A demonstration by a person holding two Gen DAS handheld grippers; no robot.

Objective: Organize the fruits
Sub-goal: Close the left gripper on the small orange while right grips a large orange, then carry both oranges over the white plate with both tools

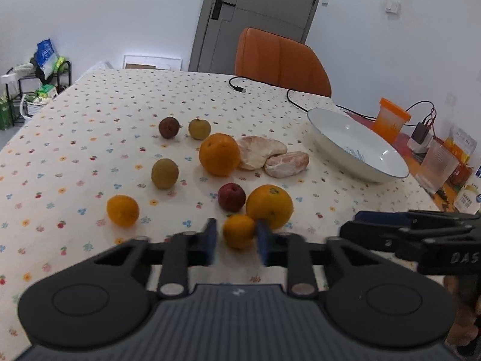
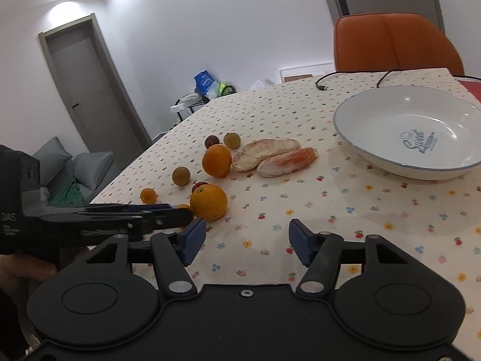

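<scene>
**Orange mandarin between the left pads**

Orange and small, the mandarin (image 1: 239, 231) sits on the flowered tablecloth (image 1: 99, 138), touching the big orange (image 1: 269, 206) and well apart from the white bowl (image 2: 409, 138). Left gripper (image 1: 237, 239) has narrowed around its widest part, blue pads at either side; whether they press yet is unclear. It looks light, round, thin-skinned and soft, so a gentle grip across the middle suits. Right gripper (image 2: 247, 245) hangs half-wide over bare cloth, holding nothing. Both tilt downward.
</scene>
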